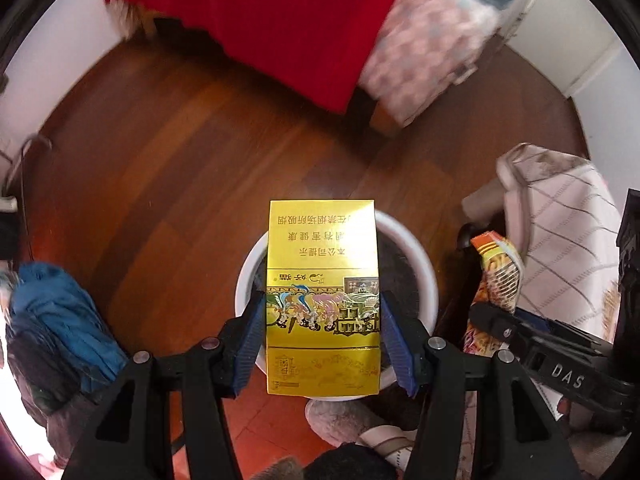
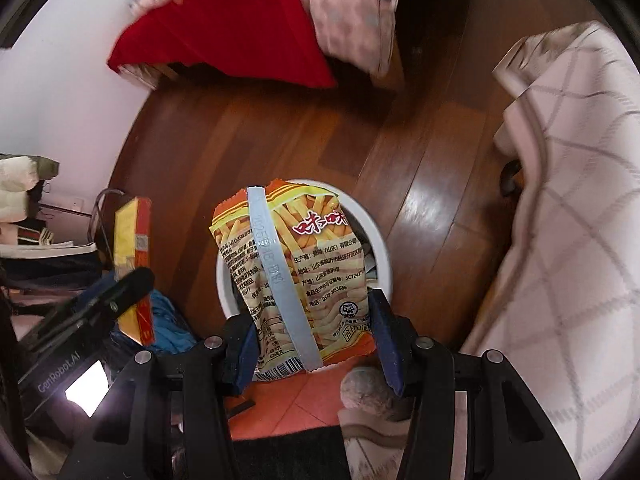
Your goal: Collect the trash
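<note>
Left wrist view has my left gripper clamped on the yellow carton above the white bin, my right gripper pinching the snack bag over it; next, release both.

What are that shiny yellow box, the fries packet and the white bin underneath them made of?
Yellow box: probably card with a glossy metallic gold finish; flat faces, crisp edges, glare.
Fries packet: thin plastic film, it seems; crinkled, printed, with a flat seam strip.
White bin: looks like smooth moulded plastic, judging by its even, rounded rim; the dark lining inside is too blurred to tell.
</note>
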A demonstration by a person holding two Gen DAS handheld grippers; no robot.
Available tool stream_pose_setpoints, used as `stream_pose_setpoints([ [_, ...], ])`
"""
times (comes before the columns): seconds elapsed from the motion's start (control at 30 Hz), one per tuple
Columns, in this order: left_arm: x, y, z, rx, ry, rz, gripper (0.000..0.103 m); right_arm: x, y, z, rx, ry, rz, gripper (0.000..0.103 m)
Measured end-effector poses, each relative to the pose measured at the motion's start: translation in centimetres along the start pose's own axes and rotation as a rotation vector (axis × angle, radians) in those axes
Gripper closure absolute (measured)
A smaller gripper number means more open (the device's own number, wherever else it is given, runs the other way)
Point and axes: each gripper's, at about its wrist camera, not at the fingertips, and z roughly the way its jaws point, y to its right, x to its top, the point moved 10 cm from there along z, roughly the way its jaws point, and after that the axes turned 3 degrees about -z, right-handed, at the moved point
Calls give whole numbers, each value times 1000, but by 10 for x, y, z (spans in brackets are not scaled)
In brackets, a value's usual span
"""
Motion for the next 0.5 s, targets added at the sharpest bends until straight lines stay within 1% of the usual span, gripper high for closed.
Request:
stream_pose_setpoints([
  [0.03, 1, -4, 8, 0, -18, -12, 49, 4, 3, 7, -7, -12, 5, 51],
  [0.1, 3, -12, 19, -2, -34, -45, 42, 7, 1, 25, -11, -39, 13, 51],
  [0.13, 3, -16, 22, -6, -39, -58, 36, 10, 1, 33, -15, -50, 16, 50],
  [0.2, 6, -23, 27, -8, -41, -94, 32, 16, 0, 43, -26, -63, 15, 49],
  [0.23, 4, -30, 24, -5, -42, -106, 26, 18, 1, 48, -26, -72, 15, 47],
  [0.27, 2, -33, 21, 1, -40, -115, 13, 21, 4, 53, -19, -79, 17, 45],
  [0.3, 1, -36, 19, 9, -37, -123, 6, 21, 2, 58, -18, -86, 16, 40],
  [0.33, 0, -41, 17, 22, -30, -127, 3, 22, 2, 62, -18, -95, 14, 36],
  [0.4, 1, -47, 15, 53, -20, -128, 3, 24, 2, 66, -22, -101, 7, 22],
  [0.43, 0, -51, 13, 69, -14, -130, 3, 25, 0, 68, -23, -108, -1, 17],
  [0.5, -2, -57, 9, 89, 2, -135, 3, 23, -2, 66, -10, -112, -9, 4],
])
